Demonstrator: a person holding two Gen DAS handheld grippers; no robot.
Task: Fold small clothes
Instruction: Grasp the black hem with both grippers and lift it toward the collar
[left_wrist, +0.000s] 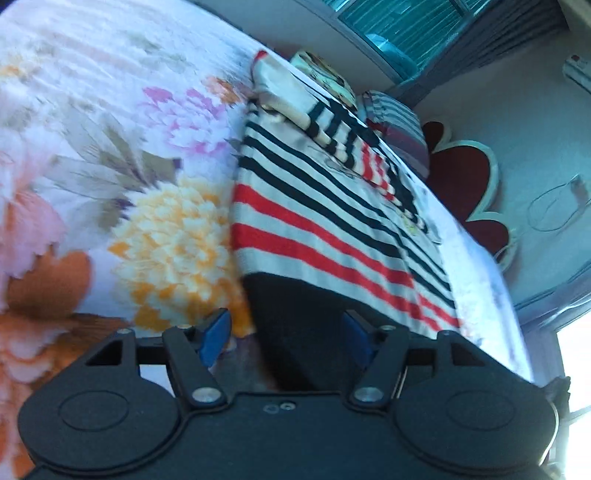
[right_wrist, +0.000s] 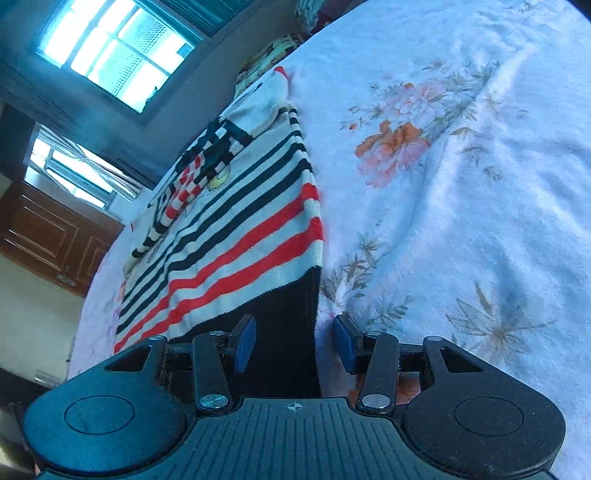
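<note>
A small knitted sweater (left_wrist: 325, 221) with white, navy and red stripes and a black hem lies flat on a floral bedsheet (left_wrist: 110, 147). A sleeve is folded across its chest. My left gripper (left_wrist: 286, 338) is open, its blue pads either side of the black hem's left corner. In the right wrist view the same sweater (right_wrist: 240, 221) lies to the left, and my right gripper (right_wrist: 295, 345) is open, straddling the hem's right corner. Neither gripper has closed on the cloth.
The bedsheet (right_wrist: 461, 184) spreads wide to the right of the sweater. Pillows (left_wrist: 399, 122) and a red flower-shaped headboard (left_wrist: 465, 177) lie beyond the sweater. Windows (right_wrist: 110, 51) and a wooden cabinet (right_wrist: 51, 236) stand past the bed's edge.
</note>
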